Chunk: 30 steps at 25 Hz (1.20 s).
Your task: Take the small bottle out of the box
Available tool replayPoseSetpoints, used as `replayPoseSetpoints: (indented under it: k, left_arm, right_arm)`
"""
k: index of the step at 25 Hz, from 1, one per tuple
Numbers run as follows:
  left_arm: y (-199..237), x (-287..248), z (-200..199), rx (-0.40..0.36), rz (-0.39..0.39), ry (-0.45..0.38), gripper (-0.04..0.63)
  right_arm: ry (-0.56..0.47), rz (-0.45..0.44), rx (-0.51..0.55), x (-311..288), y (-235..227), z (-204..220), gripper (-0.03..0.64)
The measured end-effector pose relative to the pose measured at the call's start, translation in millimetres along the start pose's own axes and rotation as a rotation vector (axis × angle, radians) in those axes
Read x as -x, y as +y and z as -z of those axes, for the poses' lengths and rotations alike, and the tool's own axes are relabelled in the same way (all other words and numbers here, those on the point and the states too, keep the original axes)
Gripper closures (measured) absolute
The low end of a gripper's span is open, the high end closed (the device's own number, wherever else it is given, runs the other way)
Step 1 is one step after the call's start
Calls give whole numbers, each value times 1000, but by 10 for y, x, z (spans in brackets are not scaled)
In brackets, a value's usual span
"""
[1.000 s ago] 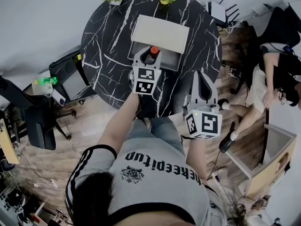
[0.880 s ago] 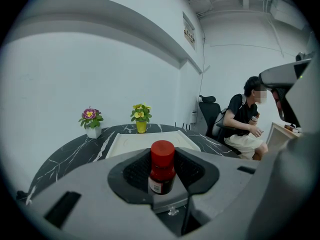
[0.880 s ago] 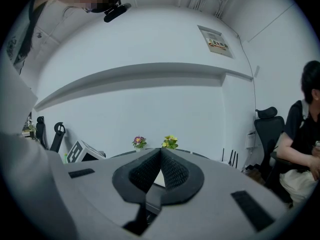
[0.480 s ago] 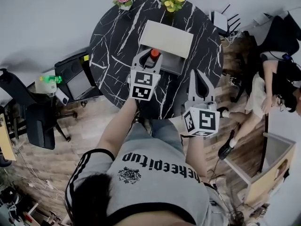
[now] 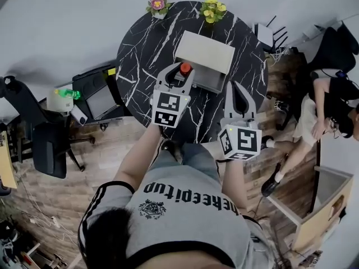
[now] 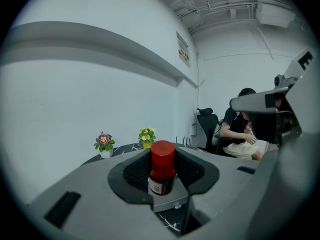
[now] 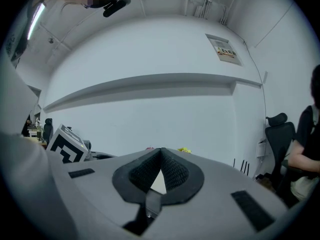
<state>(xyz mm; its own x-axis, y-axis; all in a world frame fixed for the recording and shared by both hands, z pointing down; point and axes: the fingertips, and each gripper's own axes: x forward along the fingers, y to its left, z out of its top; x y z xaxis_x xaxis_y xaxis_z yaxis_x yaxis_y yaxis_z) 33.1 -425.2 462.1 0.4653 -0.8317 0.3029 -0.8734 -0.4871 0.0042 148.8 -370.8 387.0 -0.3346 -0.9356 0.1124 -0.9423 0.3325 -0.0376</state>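
Note:
A small dark bottle with a red cap [image 5: 184,69] stands upright between the jaws of my left gripper [image 5: 178,72], which is shut on it. In the left gripper view the bottle [image 6: 161,170] fills the gap between the black pads, held by its body. It hangs over the near left corner of the open grey box [image 5: 210,80], whose cream lid [image 5: 204,51] lies back. My right gripper [image 5: 233,87] hovers over the table's near right edge, apart from the box. Its jaws [image 7: 160,153] meet at the tips with nothing between them.
The box sits on a round black marble table [image 5: 140,55] with two flower pots [image 5: 159,4] [image 5: 212,9] at its far edge. An office chair [image 5: 49,144] stands on the left. A seated person [image 5: 328,102] is on the right, also seen in the left gripper view [image 6: 244,134].
My left gripper, still holding the bottle, has drifted a little left and toward me relative to the box. The right gripper has kept its place near the table edge.

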Motion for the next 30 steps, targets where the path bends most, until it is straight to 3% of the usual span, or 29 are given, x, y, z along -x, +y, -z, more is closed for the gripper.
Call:
replayPoseSetpoints:
  k: [12, 30]
  left_arm:
    - [69, 572, -315, 35, 9, -83, 451]
    - [103, 1412, -754, 48, 55, -222, 451]
  right_arm:
    - [-54, 6, 19, 167, 234, -234, 617]
    - [-139, 105, 77, 655, 501, -605, 617]
